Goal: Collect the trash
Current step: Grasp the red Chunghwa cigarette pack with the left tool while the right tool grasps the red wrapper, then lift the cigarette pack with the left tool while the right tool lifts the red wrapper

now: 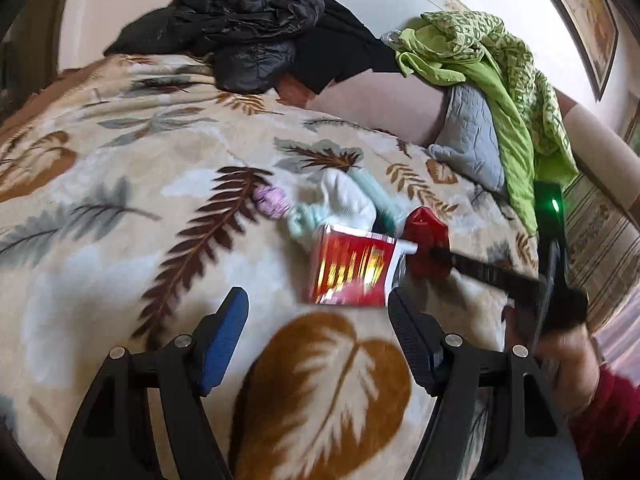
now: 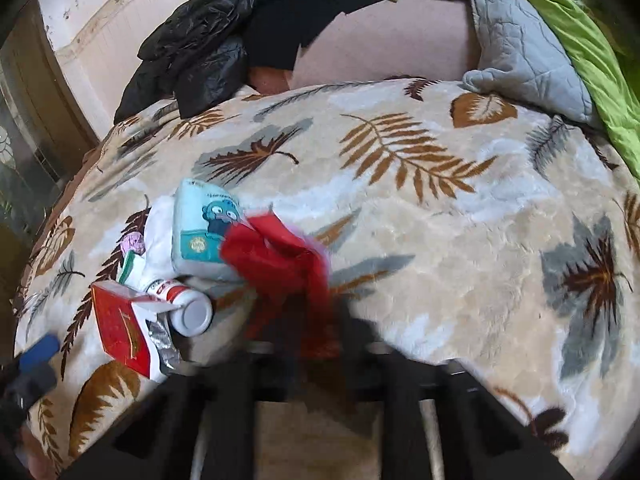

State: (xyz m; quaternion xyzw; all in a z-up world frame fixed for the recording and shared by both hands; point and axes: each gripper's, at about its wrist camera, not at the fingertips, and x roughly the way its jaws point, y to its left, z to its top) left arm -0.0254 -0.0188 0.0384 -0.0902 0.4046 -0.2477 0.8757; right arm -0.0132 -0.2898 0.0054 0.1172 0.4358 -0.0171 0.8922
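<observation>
A pile of trash lies on the leaf-patterned blanket (image 1: 120,240): a red carton (image 1: 352,268) with foil lining, a white tube (image 2: 184,304), a pale blue tissue pack (image 2: 204,228), white paper (image 1: 348,200) and a small pink wad (image 1: 272,200). My left gripper (image 1: 318,344) is open and empty just in front of the carton (image 2: 120,328). My right gripper (image 2: 300,316) is shut on a red wrapper (image 2: 280,256) and holds it above the blanket beside the pile; it also shows in the left wrist view (image 1: 428,240).
A black jacket (image 1: 248,28) lies at the bed's far edge. Green cloth (image 1: 500,72) drapes over a grey quilted pillow (image 1: 472,140) at the far right. A pink headboard (image 2: 380,48) and a wall stand behind.
</observation>
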